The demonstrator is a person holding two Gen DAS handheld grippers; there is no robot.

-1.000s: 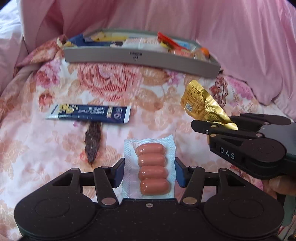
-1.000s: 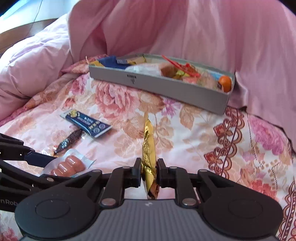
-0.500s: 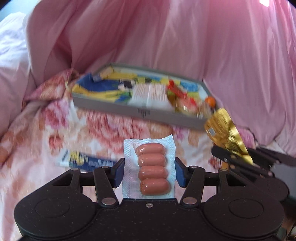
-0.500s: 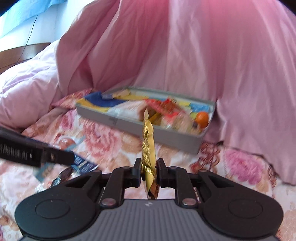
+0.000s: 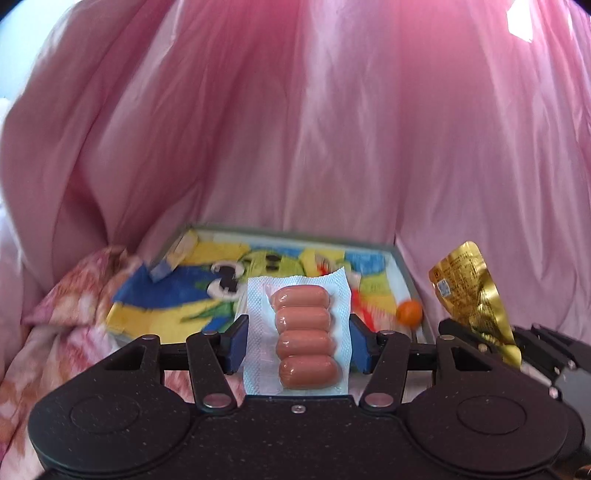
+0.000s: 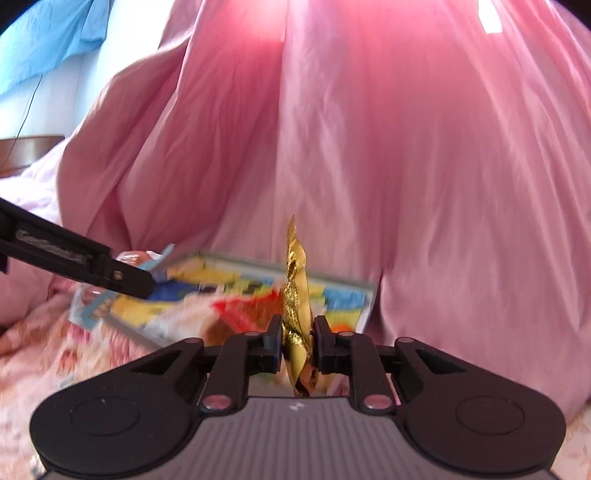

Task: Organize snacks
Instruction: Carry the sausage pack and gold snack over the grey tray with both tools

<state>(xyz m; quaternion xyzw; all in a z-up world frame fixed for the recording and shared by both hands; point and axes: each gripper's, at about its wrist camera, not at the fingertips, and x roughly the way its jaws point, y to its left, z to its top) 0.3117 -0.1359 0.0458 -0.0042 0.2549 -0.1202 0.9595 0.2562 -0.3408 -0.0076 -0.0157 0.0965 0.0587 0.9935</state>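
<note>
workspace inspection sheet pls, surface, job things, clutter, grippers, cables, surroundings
surface: floral bedspread, soft and rumpled
job's things: grey tray part-filled with bright snack packs; sausage pack and gold foil pouch both carried in front of it
clutter: small orange ball at the tray's right end; other contents blurred
grippers: left gripper shut on the sausage pack's edges; right gripper shut on the gold foil pouch, which stands upright
cables: thin dark wire hanging down the wall at far left
surroundings: pink drape behind the tray, blue cloth upper left, dark wooden edge
</note>
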